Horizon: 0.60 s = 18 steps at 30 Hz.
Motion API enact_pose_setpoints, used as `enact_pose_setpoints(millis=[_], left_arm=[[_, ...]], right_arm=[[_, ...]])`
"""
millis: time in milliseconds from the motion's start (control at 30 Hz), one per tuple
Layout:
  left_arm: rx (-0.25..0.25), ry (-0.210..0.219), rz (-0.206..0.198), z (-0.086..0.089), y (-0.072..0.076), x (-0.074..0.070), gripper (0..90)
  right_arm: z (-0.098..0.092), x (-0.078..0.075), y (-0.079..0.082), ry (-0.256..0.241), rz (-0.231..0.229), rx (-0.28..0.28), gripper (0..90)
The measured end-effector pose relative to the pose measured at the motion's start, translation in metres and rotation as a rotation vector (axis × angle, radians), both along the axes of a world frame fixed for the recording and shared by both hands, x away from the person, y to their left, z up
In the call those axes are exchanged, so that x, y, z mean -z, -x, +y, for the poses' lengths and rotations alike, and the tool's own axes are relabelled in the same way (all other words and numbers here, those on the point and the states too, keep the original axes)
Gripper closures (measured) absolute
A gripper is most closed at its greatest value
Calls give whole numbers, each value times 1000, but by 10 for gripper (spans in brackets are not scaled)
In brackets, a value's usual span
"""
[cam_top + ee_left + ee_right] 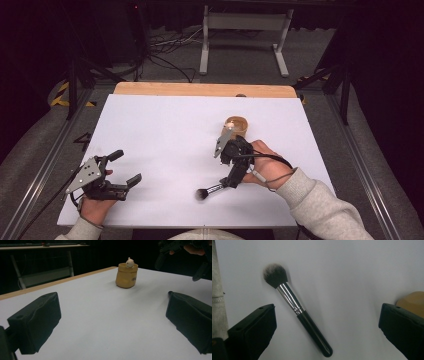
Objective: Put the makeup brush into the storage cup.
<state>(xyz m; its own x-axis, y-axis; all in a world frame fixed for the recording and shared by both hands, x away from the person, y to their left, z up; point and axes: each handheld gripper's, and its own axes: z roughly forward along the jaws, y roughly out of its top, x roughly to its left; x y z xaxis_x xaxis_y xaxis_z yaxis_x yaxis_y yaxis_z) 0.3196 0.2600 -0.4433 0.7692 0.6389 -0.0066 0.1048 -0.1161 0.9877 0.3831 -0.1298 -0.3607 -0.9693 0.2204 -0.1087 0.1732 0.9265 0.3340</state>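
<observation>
A makeup brush (294, 303) with a dark bristle head, silver ferrule and black handle lies flat on the white table sheet (165, 150). My right gripper (327, 312) hovers over it, open, with the brush between its jaws but untouched. From above, the brush (209, 191) lies just left of the right gripper (231, 169). A small tan pot (236, 125) stands behind that hand; it holds a little white figure (129, 262). My left gripper (125, 168) rests open and empty at the sheet's front left, its jaws (112, 296) facing the pot (126, 276).
The white sheet covers a wooden table whose bare edge (200, 89) shows at the back. A metal stand (245, 40) and cables are on the floor beyond. The right hand and gripper (180, 248) hang at the top right of the left gripper view.
</observation>
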Motion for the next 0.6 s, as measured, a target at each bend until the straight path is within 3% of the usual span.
enact_pose_setpoints(millis=[600], left_arm=[[4,-4,3,0,0,0,3]], right_arm=[[11,15,-1,87,50,-32,29]])
